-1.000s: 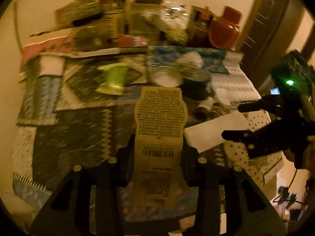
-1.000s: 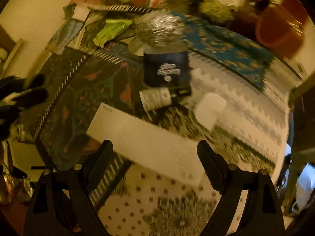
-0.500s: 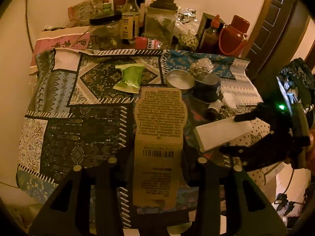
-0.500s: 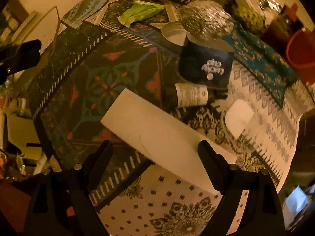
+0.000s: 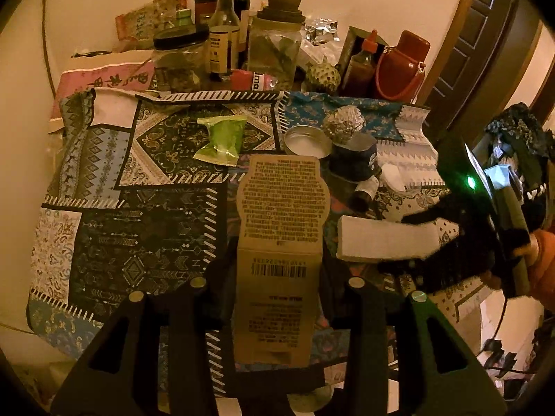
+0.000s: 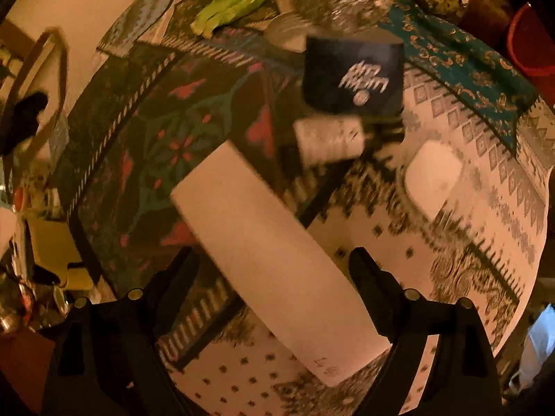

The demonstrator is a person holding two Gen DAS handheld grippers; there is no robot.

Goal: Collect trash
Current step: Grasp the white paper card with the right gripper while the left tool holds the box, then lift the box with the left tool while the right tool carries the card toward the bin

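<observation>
White paper slip (image 6: 274, 260) flat on the patterned cloth (image 6: 492, 228), lying slantwise between the wide-open right tongs (image 6: 274, 270), probably lined up for a pinch, contact unclear through blur. Brown cardboard tag (image 5: 282, 242) clamped upright in the narrow left tongs (image 5: 274, 279), parked clear above the table.

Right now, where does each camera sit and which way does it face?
Left wrist: on the left gripper, looking down and forward over the patchwork table; its own fingers hold a brown printed card; the right gripper and a hand show at right.
Right wrist: on the right gripper, pointing steeply down at the white strip; its own fingers stand wide, one on each side of the strip.
Shared: white strip, dark blue cup, foil ball, green wrapper.
</observation>
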